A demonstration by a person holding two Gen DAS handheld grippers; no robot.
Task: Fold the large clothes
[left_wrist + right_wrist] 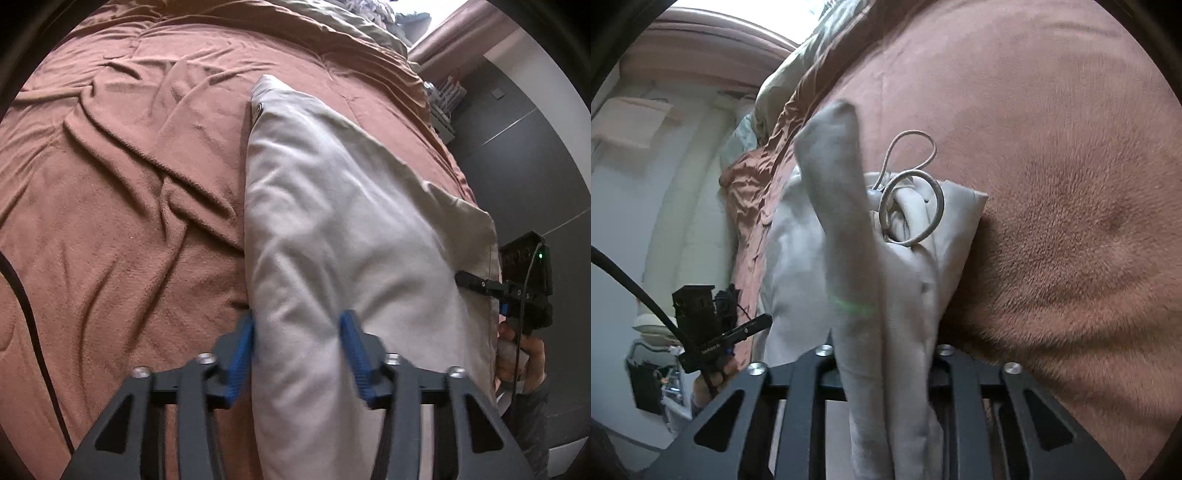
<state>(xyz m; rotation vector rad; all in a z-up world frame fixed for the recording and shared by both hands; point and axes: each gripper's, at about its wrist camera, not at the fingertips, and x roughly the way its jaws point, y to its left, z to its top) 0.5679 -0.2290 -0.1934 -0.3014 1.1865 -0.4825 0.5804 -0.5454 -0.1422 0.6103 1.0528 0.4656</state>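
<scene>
A pale grey garment (332,221) with a looped drawstring (912,206) lies lengthwise on a brown bed blanket (129,184). My left gripper (299,332) straddles its near end. The left blue pad sits at the folded edge and the right pad rests on top of the cloth, with a wide gap between them. My right gripper (882,332) is shut on a bunch of the garment, which covers its fingertips and stands up as a ridge (834,155). In the left wrist view the right gripper (472,280) sits at the garment's right edge. The right wrist view shows the left gripper (757,323) at the far side.
An olive duvet (351,22) is heaped at the head of the bed. A dark cable (22,295) crosses the blanket on the left. A grey wall (517,166) and a rack (443,103) stand beyond the bed's right edge. A person's hand (524,354) holds the right gripper.
</scene>
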